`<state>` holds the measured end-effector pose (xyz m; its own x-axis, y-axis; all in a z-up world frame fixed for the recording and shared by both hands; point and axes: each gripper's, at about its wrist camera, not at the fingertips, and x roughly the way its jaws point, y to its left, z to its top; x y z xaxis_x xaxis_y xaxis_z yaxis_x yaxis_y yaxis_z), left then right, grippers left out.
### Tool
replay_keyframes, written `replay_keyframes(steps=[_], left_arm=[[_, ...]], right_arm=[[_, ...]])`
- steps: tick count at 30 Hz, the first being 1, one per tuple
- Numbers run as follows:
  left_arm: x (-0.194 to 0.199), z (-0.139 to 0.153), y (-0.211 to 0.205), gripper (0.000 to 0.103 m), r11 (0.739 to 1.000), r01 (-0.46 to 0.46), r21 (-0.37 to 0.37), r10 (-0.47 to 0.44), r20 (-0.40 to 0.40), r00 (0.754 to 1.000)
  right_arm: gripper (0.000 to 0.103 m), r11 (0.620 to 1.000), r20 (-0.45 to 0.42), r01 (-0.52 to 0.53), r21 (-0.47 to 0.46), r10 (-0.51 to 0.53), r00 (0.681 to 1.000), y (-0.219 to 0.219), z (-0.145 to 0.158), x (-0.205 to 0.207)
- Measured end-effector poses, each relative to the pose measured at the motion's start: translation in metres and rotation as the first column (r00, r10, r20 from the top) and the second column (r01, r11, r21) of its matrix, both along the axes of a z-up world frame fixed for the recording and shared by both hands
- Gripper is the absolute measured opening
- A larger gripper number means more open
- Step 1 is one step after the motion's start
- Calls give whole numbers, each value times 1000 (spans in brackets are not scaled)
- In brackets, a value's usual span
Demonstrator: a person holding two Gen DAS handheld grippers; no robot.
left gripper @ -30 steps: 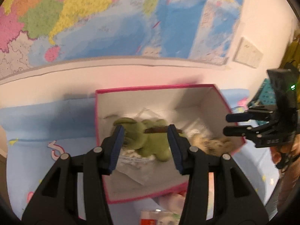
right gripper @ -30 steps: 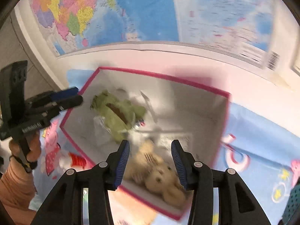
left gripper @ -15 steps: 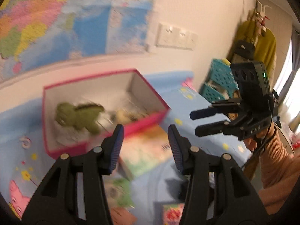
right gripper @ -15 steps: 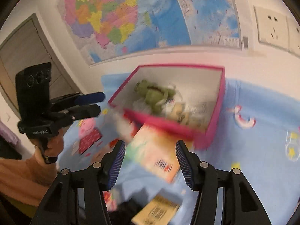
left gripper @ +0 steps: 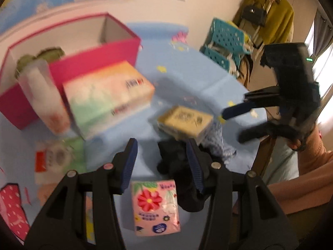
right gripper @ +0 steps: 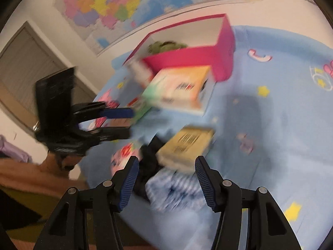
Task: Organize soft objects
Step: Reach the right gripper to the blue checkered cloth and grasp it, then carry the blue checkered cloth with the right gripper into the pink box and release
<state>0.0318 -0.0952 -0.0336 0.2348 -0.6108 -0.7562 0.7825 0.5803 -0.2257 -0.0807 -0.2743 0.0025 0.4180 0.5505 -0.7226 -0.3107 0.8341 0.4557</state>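
Note:
A pink-walled box [left gripper: 93,56] [right gripper: 187,56] stands at the back of the blue tablecloth with a green plush toy [left gripper: 41,56] [right gripper: 166,45] inside. My left gripper [left gripper: 162,152] is open and holds nothing. It hangs over a crumpled dark cloth [left gripper: 177,164] [right gripper: 149,156] and a pink flowered tissue pack [left gripper: 156,206]. My right gripper [right gripper: 166,166] is open and holds nothing, above a blue-and-white patterned cloth [right gripper: 174,187] [left gripper: 218,143]. A yellow tissue pack [left gripper: 185,120] [right gripper: 185,145] lies partly on both cloths. Each view also shows the other hand's gripper: the right gripper [left gripper: 235,125] and the left gripper [right gripper: 129,123].
A large pastel tissue box [left gripper: 108,95] [right gripper: 179,89] and a clear-wrapped pack [left gripper: 43,95] lean against the pink box. More small packs [left gripper: 58,156] lie at the left. Teal baskets [left gripper: 224,41] stand beyond the table's right edge. A wall map [right gripper: 124,4] hangs behind.
Both grippers drew back from over the pink box and dropped toward the near part of the table. The right jaws widened. The plush toys stayed in the box.

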Motion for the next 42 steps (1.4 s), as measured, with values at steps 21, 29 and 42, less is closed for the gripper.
replay_keyframes(steps=[21,29,42], left_arm=[[-28,8,-10,51,993,89,-71,-93,-50,994],[-23,61,-24,51,973,135,-185,-127,56,990],[35,46,-13,51,995,-3,-97,9,55,998]], right_arm=[[7,985,148,132,115,-148,978,-16,28,-28],[7,986,305,101,136,-138,942,-11,80,15],[48,995,132,98,37,-102,986,-3,34,89]])
